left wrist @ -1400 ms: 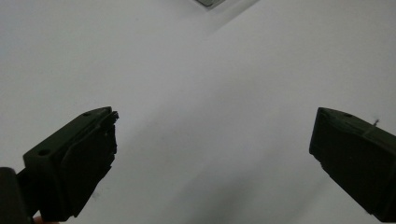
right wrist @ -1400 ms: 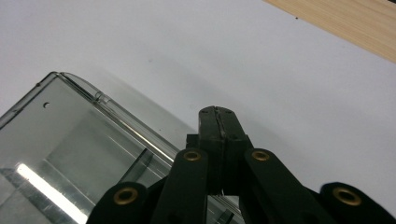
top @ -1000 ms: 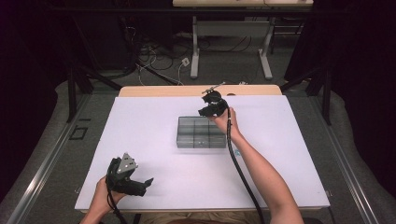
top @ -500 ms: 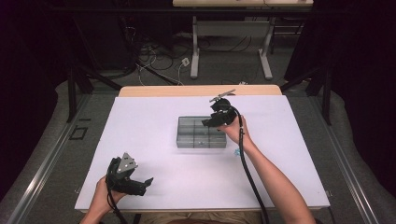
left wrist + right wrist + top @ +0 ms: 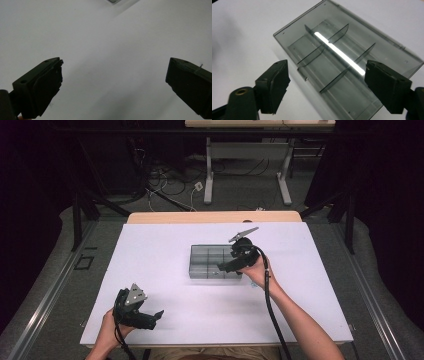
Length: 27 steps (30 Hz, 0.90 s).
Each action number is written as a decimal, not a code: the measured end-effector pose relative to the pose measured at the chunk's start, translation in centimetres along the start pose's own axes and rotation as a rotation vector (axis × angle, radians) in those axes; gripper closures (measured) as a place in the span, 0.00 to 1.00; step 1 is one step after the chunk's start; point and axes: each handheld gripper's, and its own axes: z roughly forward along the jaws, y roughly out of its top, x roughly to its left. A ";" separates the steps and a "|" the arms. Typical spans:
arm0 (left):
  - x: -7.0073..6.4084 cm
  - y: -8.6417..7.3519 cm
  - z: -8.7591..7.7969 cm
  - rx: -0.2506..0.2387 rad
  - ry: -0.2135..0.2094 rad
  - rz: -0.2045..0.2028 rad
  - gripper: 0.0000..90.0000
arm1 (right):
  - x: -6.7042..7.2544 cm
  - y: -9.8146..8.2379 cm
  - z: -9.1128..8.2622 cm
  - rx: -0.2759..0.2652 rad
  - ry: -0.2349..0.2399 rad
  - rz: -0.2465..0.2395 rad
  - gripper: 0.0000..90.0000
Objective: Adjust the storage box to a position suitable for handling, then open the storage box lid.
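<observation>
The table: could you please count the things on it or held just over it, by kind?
Grey divided box: 1
Black grippers: 2, the left gripper and the right gripper
Total: 3

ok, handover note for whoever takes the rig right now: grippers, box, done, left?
Right gripper: open, nothing between the jaws; they have just been opening. It hangs over the near right part of the grey compartment box, jaws aimed down at it.
Left gripper: open, empty, held low over the white table top at the near left corner, apart from the box.
Box: lies mid-table; in the right gripper view its dividers stand in place and the compartments look empty.
Done: cannot tell from the box alone.
Left: probably a fresh grip on the box or its dividers; right gripper is best placed.
</observation>
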 end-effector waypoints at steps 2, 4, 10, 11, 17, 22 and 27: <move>0.1 0.0 0.0 -0.007 0.003 -0.001 0.01 | 0.3 -0.5 -0.1 0.004 0.008 0.000 0.18; 0.1 0.0 0.0 -0.002 0.001 0.004 0.01 | 0.6 -1.0 -0.3 0.008 0.017 0.009 0.17; 0.0 0.0 0.1 -0.003 -0.001 0.007 0.01 | 1.4 -2.5 -1.2 0.007 0.029 -0.003 0.16; 0.0 0.0 0.0 -0.003 -0.001 0.007 0.01 | 1.5 -2.7 -1.4 0.013 0.034 -0.006 0.15; 0.0 0.0 0.1 -0.012 0.001 0.001 0.01 | 2.0 -4.3 -2.1 0.008 0.050 -0.001 0.11; -0.1 0.0 0.0 -0.012 0.002 0.001 0.01 | 2.8 -5.5 -2.2 0.025 0.065 -0.008 0.02; 0.0 0.0 0.1 -0.013 -0.001 -0.001 0.01 | 3.4 -6.3 -2.3 0.026 0.076 -0.014 0.00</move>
